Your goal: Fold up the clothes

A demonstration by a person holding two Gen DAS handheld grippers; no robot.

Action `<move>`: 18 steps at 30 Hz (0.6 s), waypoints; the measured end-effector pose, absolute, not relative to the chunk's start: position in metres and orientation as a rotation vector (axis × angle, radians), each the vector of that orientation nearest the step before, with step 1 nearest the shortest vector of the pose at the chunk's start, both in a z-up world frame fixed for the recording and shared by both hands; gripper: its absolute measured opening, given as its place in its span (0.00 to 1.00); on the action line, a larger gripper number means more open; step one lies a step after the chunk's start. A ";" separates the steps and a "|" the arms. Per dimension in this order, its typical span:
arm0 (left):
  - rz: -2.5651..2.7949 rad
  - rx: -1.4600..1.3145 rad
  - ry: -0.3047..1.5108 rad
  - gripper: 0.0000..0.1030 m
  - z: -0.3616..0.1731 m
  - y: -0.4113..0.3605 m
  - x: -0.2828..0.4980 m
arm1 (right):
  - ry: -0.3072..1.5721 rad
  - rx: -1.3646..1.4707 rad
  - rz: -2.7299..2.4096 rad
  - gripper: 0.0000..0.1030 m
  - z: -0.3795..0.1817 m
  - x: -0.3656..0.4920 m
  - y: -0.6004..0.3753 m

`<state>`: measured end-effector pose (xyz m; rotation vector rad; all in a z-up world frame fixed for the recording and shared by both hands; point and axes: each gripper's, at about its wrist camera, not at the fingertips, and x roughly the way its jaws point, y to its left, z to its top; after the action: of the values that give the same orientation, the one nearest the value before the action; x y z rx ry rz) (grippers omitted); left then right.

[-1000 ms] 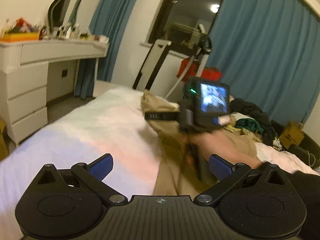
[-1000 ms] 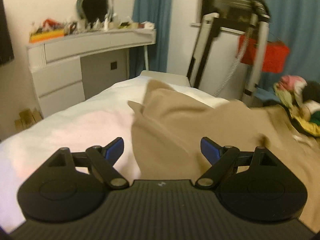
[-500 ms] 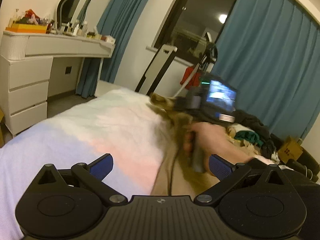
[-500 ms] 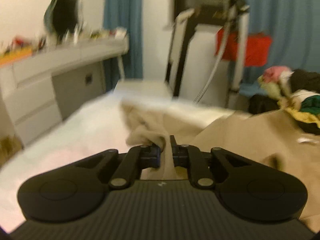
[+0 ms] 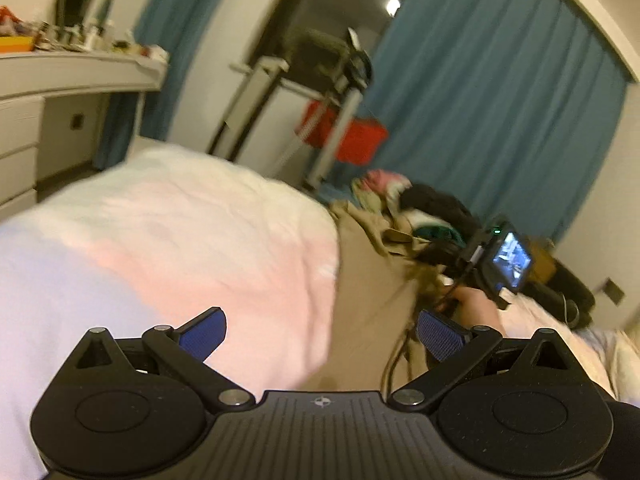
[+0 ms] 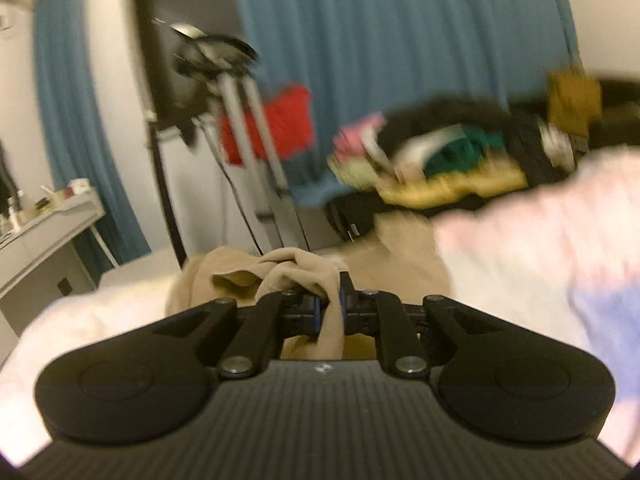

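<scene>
A tan garment [image 5: 372, 280] lies on the white bed [image 5: 180, 240], right of the middle. My left gripper [image 5: 320, 330] is open and empty, low over the bed where the sheet meets the garment. My right gripper [image 6: 330, 308] is shut on a bunched fold of the tan garment [image 6: 296, 270] and holds it up off the bed. In the left wrist view the right gripper [image 5: 496, 258] with its lit screen is at the right, the cloth trailing from it.
A pile of mixed clothes [image 5: 408, 208] [image 6: 440, 160] lies at the far right of the bed. A white dresser [image 5: 60, 80] stands at the left. A metal stand with a red bag [image 5: 348, 136] and blue curtains [image 5: 500, 120] are behind the bed.
My right gripper closed on the tan garment and has swung it up and to the right. My left gripper stayed open and turned rightward.
</scene>
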<state>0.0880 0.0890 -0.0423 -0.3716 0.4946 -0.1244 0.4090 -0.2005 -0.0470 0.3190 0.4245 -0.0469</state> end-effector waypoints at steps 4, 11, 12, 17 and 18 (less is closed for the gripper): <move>-0.162 -0.318 0.520 1.00 -0.046 0.063 0.095 | 0.493 0.352 0.022 0.24 -0.060 0.410 -0.210; -0.176 -0.155 0.438 1.00 -0.042 0.031 0.089 | 0.454 0.321 0.156 0.82 -0.020 0.355 -0.190; -0.172 -0.149 0.425 1.00 -0.041 0.028 0.086 | 0.448 0.313 0.163 0.82 -0.014 0.344 -0.188; -0.167 -0.167 0.339 1.00 -0.029 0.024 0.059 | 0.391 0.263 0.160 0.82 0.013 0.283 -0.189; -0.168 -0.163 0.321 1.00 -0.025 0.024 0.051 | 0.375 0.259 0.153 0.82 0.018 0.270 -0.191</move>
<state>0.0513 0.0236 -0.0252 -0.1631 0.3210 -0.1676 0.2696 -0.1912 0.0180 0.2590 0.3751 0.1532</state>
